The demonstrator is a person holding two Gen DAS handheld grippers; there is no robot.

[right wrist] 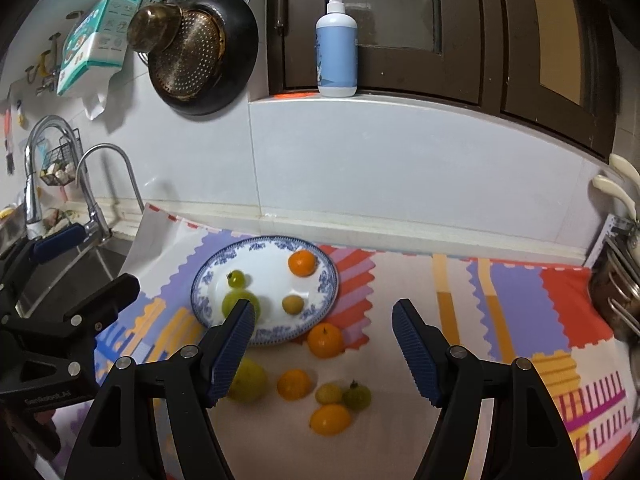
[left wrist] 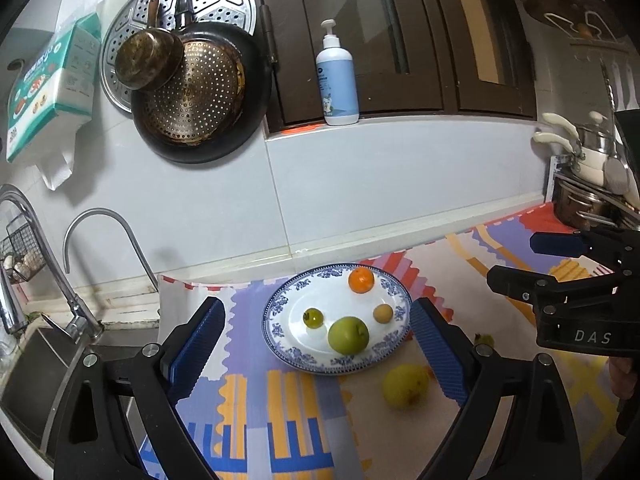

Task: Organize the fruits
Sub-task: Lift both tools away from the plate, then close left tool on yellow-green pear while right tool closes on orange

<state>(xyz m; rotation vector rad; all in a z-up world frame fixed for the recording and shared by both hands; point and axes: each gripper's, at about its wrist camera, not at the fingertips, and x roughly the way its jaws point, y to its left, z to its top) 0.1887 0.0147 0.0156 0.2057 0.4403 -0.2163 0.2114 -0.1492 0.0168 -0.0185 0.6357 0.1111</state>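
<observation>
On the blue-patterned plate [left wrist: 280,334] sit a green apple [left wrist: 348,335], orange [left wrist: 361,279], small tomato [left wrist: 313,317] and tan fruit [left wrist: 383,313]; both claws released, empty.

Pale tiled wall [left wrist: 360,184] ahead of the claw; dark-framed window [left wrist: 400,40] above it; sink [left wrist: 36,364] seen at left; patterned mat [right wrist: 500,292] spread beneath.

Black gripper [left wrist: 316,348] frames — ribbed blue pads [left wrist: 194,350], silver screws, "DAS" lettering.
</observation>
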